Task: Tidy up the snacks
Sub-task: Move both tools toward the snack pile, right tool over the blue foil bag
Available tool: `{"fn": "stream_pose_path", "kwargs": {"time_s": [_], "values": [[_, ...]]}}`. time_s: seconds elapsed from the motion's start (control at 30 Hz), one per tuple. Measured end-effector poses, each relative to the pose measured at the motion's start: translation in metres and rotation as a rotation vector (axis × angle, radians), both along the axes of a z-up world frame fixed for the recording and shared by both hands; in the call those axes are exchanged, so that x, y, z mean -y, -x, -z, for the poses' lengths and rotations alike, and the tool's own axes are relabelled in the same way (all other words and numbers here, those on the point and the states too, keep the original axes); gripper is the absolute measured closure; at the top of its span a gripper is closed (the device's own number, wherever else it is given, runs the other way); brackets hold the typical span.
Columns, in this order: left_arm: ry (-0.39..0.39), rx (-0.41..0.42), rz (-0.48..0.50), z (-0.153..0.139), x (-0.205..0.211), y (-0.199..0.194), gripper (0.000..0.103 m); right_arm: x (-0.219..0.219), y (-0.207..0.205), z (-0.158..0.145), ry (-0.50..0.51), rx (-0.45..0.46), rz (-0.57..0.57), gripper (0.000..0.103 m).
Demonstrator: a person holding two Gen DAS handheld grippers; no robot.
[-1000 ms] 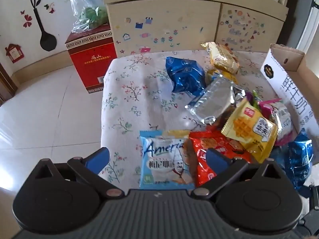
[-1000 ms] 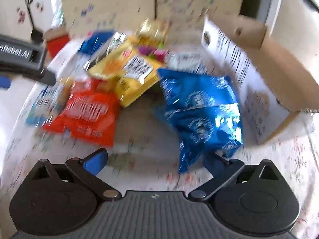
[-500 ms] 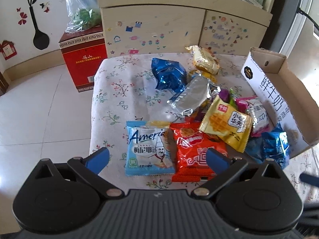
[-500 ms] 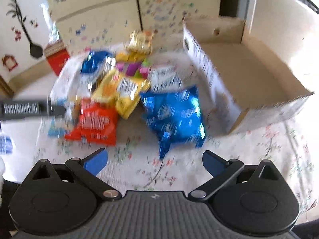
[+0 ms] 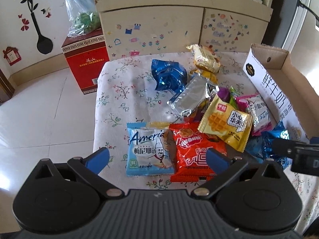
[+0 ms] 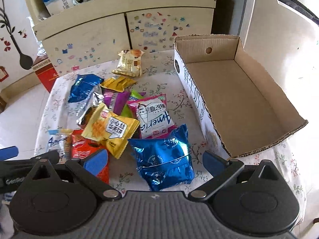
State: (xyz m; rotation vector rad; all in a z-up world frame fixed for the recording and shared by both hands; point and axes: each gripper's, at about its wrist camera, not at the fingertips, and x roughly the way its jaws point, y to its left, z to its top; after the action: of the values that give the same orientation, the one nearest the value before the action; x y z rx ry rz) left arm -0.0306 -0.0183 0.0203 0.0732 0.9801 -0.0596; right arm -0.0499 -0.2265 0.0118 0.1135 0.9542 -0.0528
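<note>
1. A white wall (image 5: 49,6) carries red-flower and black-vase decals.
2. The floor (image 5: 39,109) is pale glossy tile, lit by daylight.
3. A beige cabinet (image 5: 159,29) (its doors dotted with small stickers) stands behind the floral tablecloth (image 5: 119,91).
4. A red carton (image 5: 85,63) beside the cabinet bears a clear plastic bag (image 5: 81,18).

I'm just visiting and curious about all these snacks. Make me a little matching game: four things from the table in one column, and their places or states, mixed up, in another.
Things:
1. cardboard box
2. blue foil packet
3. gold packet
4. red packet

Places or states:
A. farthest back, near the cupboard
B. empty inside
C. right beside the light-blue packet
D. nearest the right gripper

Pairs: 1-B, 2-D, 3-A, 4-C
</note>
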Motion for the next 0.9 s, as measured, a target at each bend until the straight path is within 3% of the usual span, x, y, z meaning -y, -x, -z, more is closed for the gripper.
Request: {"fn": "stream_pose_path", "kwargs": {"time_s": [0.4,0.9], "values": [[-0.039,-0.023,0.016,0.006,0.016,-0.004,0.001,-0.004,-0.007,0.007,0.049,-0.035,-0.004,0.000],[-0.042,-0.025,-0.003,0.008,0.017,-0.005,0.002,-0.003,-0.006,0.009,0.016,-0.018,-0.001,0.000]]}}
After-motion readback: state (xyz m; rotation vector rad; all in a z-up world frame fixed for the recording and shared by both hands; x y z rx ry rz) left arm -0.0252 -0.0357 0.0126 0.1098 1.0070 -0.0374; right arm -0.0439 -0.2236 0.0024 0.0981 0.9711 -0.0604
